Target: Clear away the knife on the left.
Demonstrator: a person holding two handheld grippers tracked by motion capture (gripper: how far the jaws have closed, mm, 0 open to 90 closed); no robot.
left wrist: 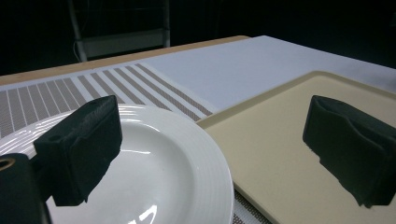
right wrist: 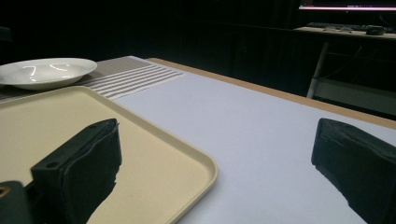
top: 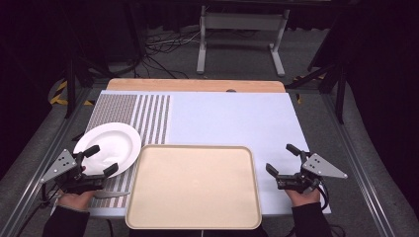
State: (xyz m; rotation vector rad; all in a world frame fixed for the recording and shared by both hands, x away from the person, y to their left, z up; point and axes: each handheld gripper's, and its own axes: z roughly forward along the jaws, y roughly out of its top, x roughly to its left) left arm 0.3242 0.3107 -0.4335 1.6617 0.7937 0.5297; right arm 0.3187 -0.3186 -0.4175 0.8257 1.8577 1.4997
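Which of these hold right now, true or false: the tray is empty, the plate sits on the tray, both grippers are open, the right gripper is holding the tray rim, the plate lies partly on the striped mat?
1. The beige tray is empty. True.
2. The white plate sits on the tray. False: it lies on the table to the tray's left.
3. The left gripper and right gripper are both open. True.
4. The right gripper grips the tray rim. False: its jaws are spread, holding nothing, right of the tray.
5. The plate lies partly on the striped mat. True.
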